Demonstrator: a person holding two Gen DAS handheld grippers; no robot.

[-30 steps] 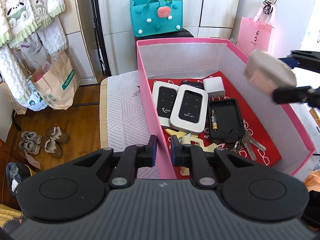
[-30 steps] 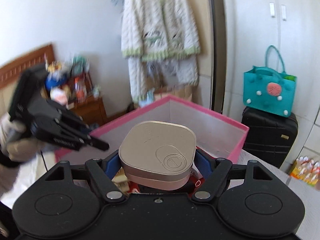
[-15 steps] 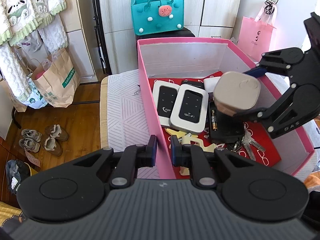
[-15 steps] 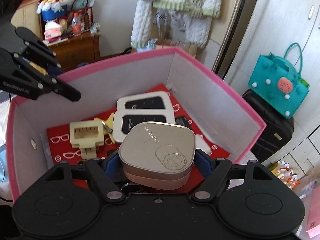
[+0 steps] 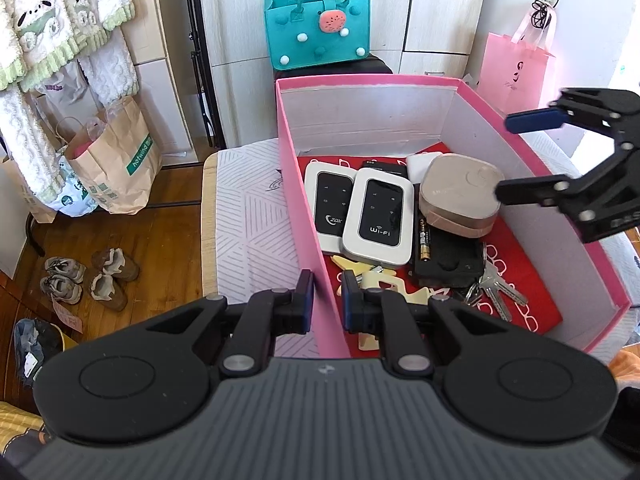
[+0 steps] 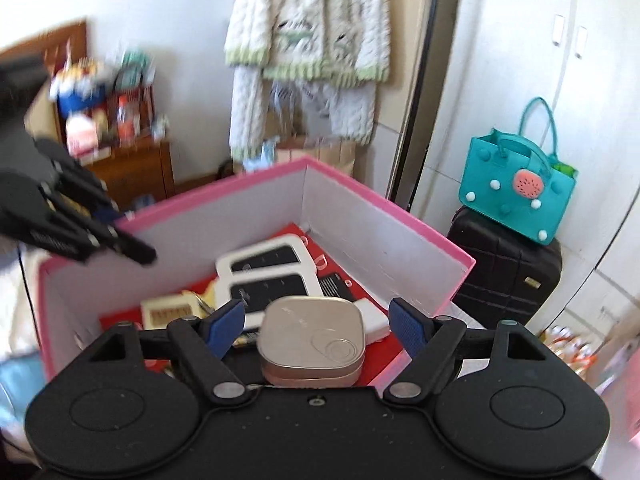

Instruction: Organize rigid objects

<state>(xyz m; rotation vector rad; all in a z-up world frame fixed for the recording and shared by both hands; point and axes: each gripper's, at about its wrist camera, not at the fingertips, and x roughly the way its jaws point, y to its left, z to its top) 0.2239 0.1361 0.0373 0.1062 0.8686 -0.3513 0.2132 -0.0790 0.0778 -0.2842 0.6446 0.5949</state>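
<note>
A pink box (image 5: 360, 79) with a red floor holds two white Wi-Fi routers (image 5: 380, 220), a black case (image 5: 448, 260), a battery (image 5: 424, 240), keys (image 5: 496, 288) and a white charger (image 5: 418, 164). A gold rounded tin (image 5: 460, 192) lies inside on the black case, beside the routers. My right gripper (image 5: 504, 158) hovers over the box's right wall, open, both pads clear of the tin (image 6: 312, 332). In its own view the right gripper (image 6: 316, 316) straddles the tin without touching. My left gripper (image 5: 325, 292) is shut on the box's left wall.
A teal bag (image 5: 320, 28) sits on a black suitcase (image 6: 508, 264) behind the box. A pink bag (image 5: 516, 68) hangs at the back right. The box stands on a white patterned surface (image 5: 248, 232). Paper bag (image 5: 116, 160) and shoes (image 5: 88, 276) are on the floor at left.
My right gripper brought the gold tin over the box, lowered it inside, opened and drew back to the right. The tin now rests in the box. The left gripper kept its hold.
</note>
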